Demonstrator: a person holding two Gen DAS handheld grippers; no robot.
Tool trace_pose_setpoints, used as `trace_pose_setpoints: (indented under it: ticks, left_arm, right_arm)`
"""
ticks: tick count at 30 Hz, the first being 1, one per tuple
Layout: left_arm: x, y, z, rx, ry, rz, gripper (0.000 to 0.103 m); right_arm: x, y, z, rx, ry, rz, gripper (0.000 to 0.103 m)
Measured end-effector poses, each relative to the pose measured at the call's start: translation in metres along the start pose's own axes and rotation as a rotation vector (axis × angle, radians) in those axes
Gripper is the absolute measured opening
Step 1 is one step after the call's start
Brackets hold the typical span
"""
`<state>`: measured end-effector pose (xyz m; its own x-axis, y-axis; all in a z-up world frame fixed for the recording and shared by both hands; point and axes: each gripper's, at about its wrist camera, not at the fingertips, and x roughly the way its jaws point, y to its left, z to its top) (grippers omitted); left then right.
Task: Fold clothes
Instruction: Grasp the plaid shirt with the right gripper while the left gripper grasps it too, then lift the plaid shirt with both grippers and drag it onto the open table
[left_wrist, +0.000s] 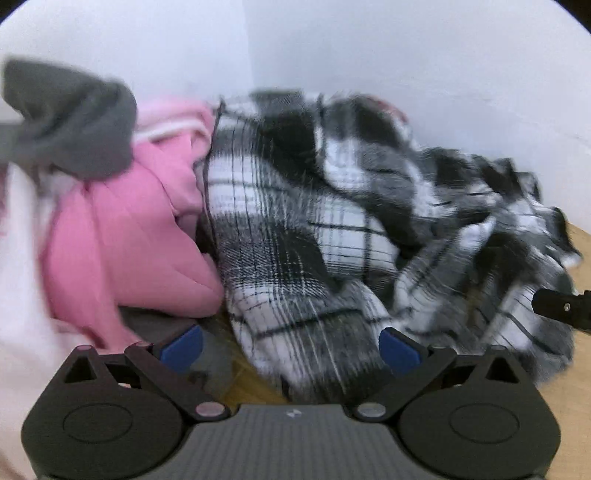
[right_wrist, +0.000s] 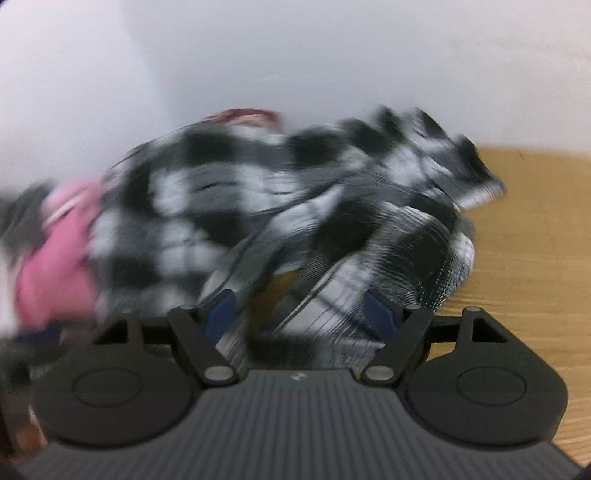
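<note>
Both grippers, left (left_wrist: 290, 343) and right (right_wrist: 300, 312), have jaws wide open over the plaid shirt (left_wrist: 314, 221); they could easily snag the pink garment (left_wrist: 147, 229) beside it.

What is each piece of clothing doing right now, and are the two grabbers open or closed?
Black-and-white plaid flannel shirt: crumpled in a heap, not folded.
Pink soft garment: bunched up beside the plaid shirt, unfolded.
Dark grey garment: rumpled on top of the pile, unfolded.
Left hand-held gripper: open, plaid cloth in front of it, not pinched.
Right hand-held gripper: open, plaid cloth lying between its fingers.
</note>
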<state>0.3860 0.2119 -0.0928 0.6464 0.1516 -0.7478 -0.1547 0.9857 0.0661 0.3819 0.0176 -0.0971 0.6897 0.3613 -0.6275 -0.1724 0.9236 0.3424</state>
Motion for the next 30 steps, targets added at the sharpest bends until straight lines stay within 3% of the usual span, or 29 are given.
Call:
trace_pose_setpoints:
  ticks: [4, 7, 10, 12, 14, 15, 16, 17, 19, 21, 23, 26, 30]
  left_arm:
    - [0.038, 0.006, 0.000, -0.082, 0.078, -0.035, 0.103]
    - [0.056, 0.011, -0.005, -0.117, 0.104, -0.054, 0.103]
    - [0.067, 0.011, -0.005, -0.089, 0.093, -0.060, 0.103]
    - [0.072, 0.009, -0.005, -0.062, 0.081, -0.066, 0.103]
    - [0.076, 0.006, -0.007, -0.030, 0.055, -0.105, 0.098]
    - [0.076, 0.005, -0.009, -0.017, 0.040, -0.162, 0.084]
    - [0.073, 0.004, -0.011, -0.001, 0.024, -0.201, 0.066]
    - [0.071, 0.003, -0.013, 0.016, 0.009, -0.240, 0.064]
    - [0.059, 0.004, -0.014, 0.048, -0.044, -0.310, 0.057]
    - [0.037, 0.008, -0.010, 0.056, -0.113, -0.404, 0.057]
    - [0.010, 0.008, -0.006, 0.089, -0.179, -0.476, 0.057]
    - [-0.035, -0.001, -0.005, 0.170, -0.253, -0.554, 0.057]
    - [-0.109, -0.011, -0.019, 0.261, -0.341, -0.621, 0.052]
  right_arm:
    - [0.044, 0.018, 0.006, -0.040, 0.034, 0.045, 0.078]
    - [0.082, 0.034, 0.007, -0.057, 0.120, 0.088, 0.078]
    - [0.117, 0.038, 0.003, 0.020, 0.190, 0.110, 0.079]
    - [0.124, 0.041, 0.001, 0.076, 0.158, 0.172, 0.079]
    - [0.130, 0.043, -0.002, 0.116, 0.174, 0.255, 0.059]
    - [0.133, 0.044, -0.004, 0.128, 0.188, 0.292, 0.025]
    - [0.133, 0.044, -0.007, 0.140, 0.188, 0.327, 0.020]
    - [0.130, 0.043, -0.009, 0.153, 0.177, 0.364, 0.018]
    - [0.116, 0.032, -0.015, 0.216, 0.171, 0.518, 0.013]
    - [0.094, 0.019, -0.020, 0.294, 0.165, 0.709, 0.013]
    - [0.064, 0.008, -0.022, 0.310, 0.125, 0.823, 0.013]
    - [0.015, -0.005, -0.021, 0.312, 0.066, 0.950, 0.013]
    - [-0.064, -0.014, -0.020, 0.233, -0.023, 1.038, 0.013]
